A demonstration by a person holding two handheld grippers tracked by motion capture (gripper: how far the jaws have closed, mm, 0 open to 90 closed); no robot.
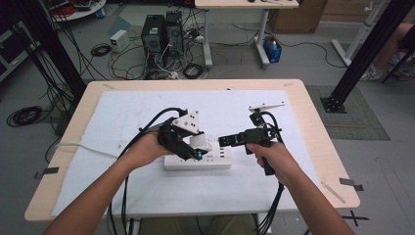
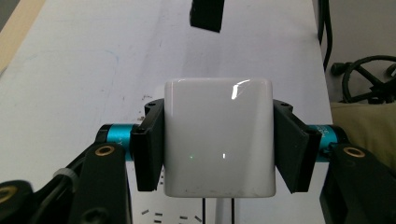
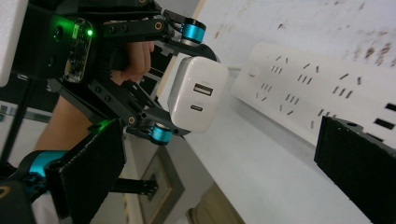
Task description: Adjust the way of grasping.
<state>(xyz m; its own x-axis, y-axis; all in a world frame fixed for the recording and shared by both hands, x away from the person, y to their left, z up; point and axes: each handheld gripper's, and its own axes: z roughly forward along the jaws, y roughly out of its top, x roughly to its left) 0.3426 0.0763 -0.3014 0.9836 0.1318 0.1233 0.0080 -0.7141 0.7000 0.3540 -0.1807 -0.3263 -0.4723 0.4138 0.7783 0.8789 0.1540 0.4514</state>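
Observation:
A white cube-shaped charger (image 2: 218,142) sits clamped between the two black jaws of my left gripper (image 1: 192,149), its metal prongs pointing down over a white power strip (image 1: 195,161). In the right gripper view the charger (image 3: 198,93) shows two USB ports on its face, and the power strip (image 3: 317,93) lies beside it with several rows of slots. My right gripper (image 1: 224,141) hovers level just right of the charger, pointing left. Its jaws stand wide apart with nothing between them. One of its jaws hangs at the top of the left gripper view.
A white sheet (image 1: 147,112) covers most of the wooden table (image 1: 313,122). Black cables trail from both grippers off the near edge. Behind the table are computer towers (image 1: 161,32), floor cables and black frame posts (image 1: 364,54).

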